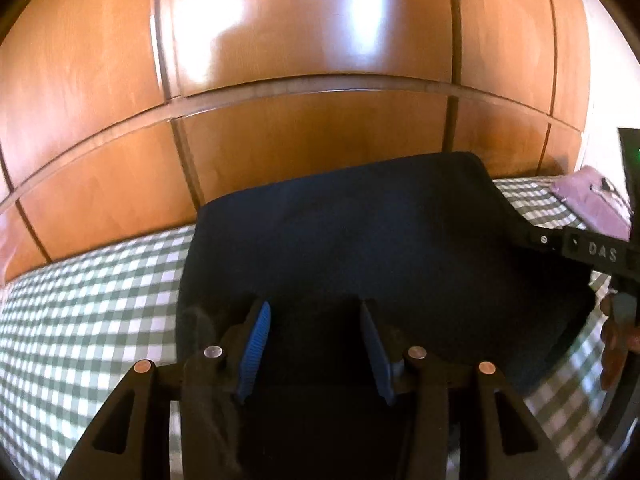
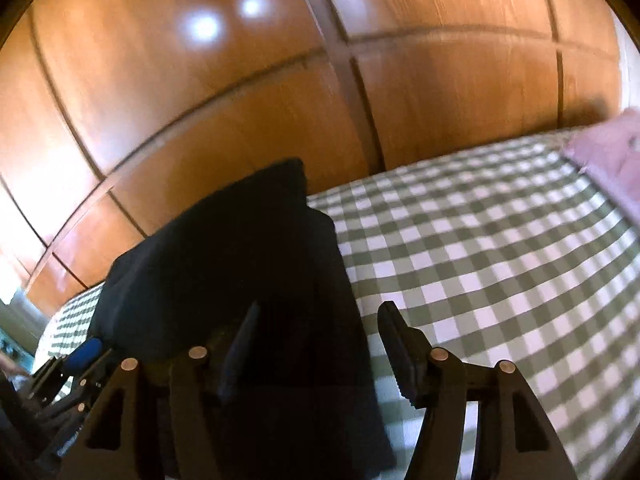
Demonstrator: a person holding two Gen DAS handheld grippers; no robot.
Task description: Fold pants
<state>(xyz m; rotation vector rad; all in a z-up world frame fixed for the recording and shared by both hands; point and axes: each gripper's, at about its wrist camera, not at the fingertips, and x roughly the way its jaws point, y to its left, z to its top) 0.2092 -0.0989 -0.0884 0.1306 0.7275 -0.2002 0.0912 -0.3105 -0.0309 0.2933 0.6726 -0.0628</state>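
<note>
I am holding the left gripper (image 1: 316,344), blue pads spread, over the dark navy folded fabric pants (image 1: 360,248) without pinching them. The right gripper (image 2: 320,348), also spread, is straddling their edge on the green-and-white checked bedspread (image 2: 480,260). Closing now, I am risking catching one layer only and dragging the fold open.

We see a tall run of glossy orange-brown wooden panels (image 1: 300,60) filling the far side of the room, split by dark vertical seams and one long horizontal rail; it may be a wardrobe front, though we cannot tell for sure. Bright patches of light reflect off its polished surface. Below it lies a bed covered in a green-and-white checked cloth (image 2: 480,260). At the far right end of the bed rests a mauve pillow (image 2: 608,156), and beside the panels we glimpse a strip of pale wall (image 1: 600,92).
</note>
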